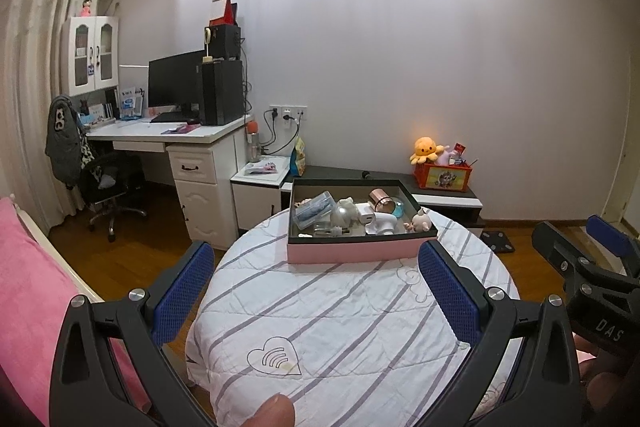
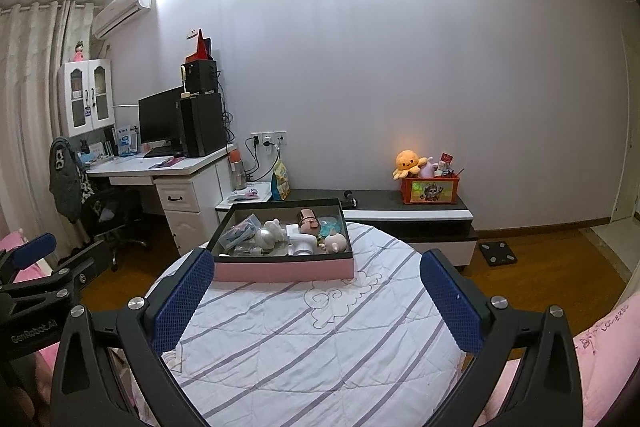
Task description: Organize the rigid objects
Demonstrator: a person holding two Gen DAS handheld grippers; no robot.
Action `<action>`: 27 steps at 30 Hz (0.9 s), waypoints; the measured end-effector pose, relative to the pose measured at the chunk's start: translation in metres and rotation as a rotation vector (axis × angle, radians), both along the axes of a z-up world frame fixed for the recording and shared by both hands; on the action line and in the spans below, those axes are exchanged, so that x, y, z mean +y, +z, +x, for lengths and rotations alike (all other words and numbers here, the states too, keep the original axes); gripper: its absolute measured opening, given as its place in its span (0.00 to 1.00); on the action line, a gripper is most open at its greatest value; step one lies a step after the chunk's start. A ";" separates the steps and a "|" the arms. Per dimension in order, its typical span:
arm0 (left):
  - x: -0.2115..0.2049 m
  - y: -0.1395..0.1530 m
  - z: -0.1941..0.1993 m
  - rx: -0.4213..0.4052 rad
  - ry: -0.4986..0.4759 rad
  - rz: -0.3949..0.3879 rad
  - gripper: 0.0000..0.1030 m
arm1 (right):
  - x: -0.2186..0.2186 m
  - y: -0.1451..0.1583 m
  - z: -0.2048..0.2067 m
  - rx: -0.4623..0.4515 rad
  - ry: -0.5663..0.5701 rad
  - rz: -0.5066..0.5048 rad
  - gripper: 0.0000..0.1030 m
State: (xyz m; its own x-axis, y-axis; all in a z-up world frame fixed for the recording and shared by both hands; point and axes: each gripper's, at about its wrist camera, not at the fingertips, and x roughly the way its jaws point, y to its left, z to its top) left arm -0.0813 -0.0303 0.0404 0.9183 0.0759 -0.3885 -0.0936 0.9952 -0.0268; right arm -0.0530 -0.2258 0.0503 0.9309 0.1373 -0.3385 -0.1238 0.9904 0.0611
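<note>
A shallow pink box [image 1: 352,251] with a dark inside stands at the far side of a round table [image 1: 340,327]. It holds several small items: a clear blue case [image 1: 314,209], a copper cup [image 1: 382,199], a white device [image 1: 380,223] and a small pink figure [image 1: 420,221]. The box also shows in the right wrist view [image 2: 284,269]. My left gripper [image 1: 316,263] is open and empty, just short of the box. My right gripper [image 2: 316,269] is open and empty, at the box's near edge. Each gripper shows at the edge of the other's view.
The table has a white cloth with grey stripes [image 2: 320,347]. A white desk [image 1: 192,147] with a monitor and a chair [image 1: 100,183] stands at the left. A low dark cabinet [image 2: 404,215] carries a red toy crate [image 2: 430,189]. Pink bedding [image 1: 28,299] lies at the near left.
</note>
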 end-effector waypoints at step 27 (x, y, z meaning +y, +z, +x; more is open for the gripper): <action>0.000 0.001 0.008 -0.005 -0.029 -0.019 1.00 | 0.005 -0.002 0.003 0.015 -0.014 -0.029 1.00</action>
State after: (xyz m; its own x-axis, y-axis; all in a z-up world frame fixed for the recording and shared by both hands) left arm -0.0736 -0.0303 0.0416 0.9218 0.0418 -0.3855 -0.0647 0.9968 -0.0464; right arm -0.0498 -0.2209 0.0486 0.9274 0.1143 -0.3562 -0.1095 0.9934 0.0337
